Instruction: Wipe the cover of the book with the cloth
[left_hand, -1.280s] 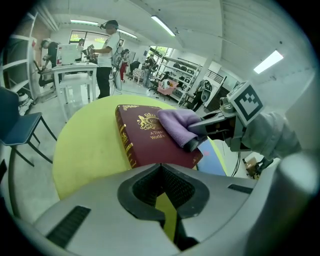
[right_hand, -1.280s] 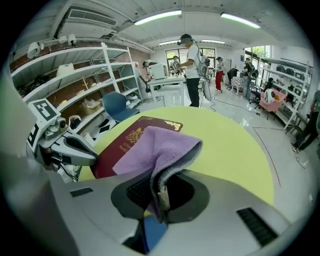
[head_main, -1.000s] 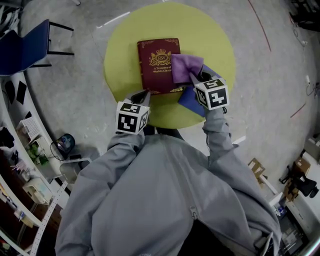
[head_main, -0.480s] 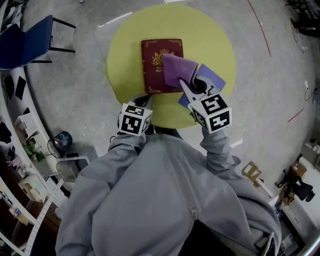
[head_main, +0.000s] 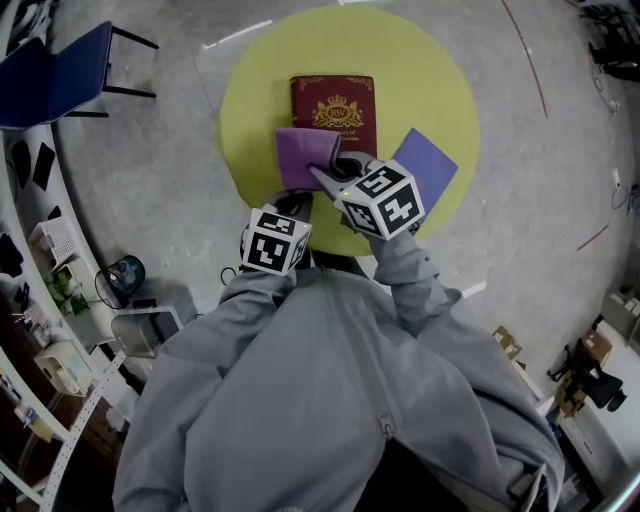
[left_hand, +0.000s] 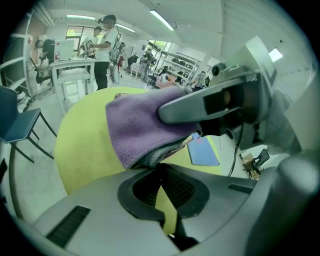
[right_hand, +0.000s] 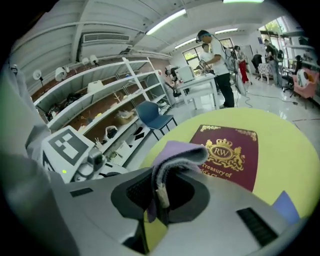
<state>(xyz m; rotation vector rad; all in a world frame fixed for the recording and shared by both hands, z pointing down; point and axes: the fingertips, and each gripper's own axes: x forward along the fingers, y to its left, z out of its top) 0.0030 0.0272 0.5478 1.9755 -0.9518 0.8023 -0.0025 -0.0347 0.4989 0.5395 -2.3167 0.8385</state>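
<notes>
My right gripper (right_hand: 159, 196) has its fingers pinched on a fold of the purple cloth (head_main: 303, 157). The grip is low on the fold, so the loose part spreads ahead of the fingertips and lies on the near end of the book (head_main: 334, 105), spilling a little past its left edge. The book lies closed, cover up, on the yellow table (head_main: 430, 80) and stretches away beyond my fingertips. Its gold crest and title show bare past the cloth. I judge the wipe is under way, with the far part of the cover not yet reached.

My left gripper (left_hand: 161, 170) has its fingers pressed together on nothing, tips just short of the cloth's near edge and the book's near corner. I think it is there to steady the book if it slides; whether it touches the book I cannot tell. A blue sheet (head_main: 427, 165) lies right of my right fingers, apart from the book.
</notes>
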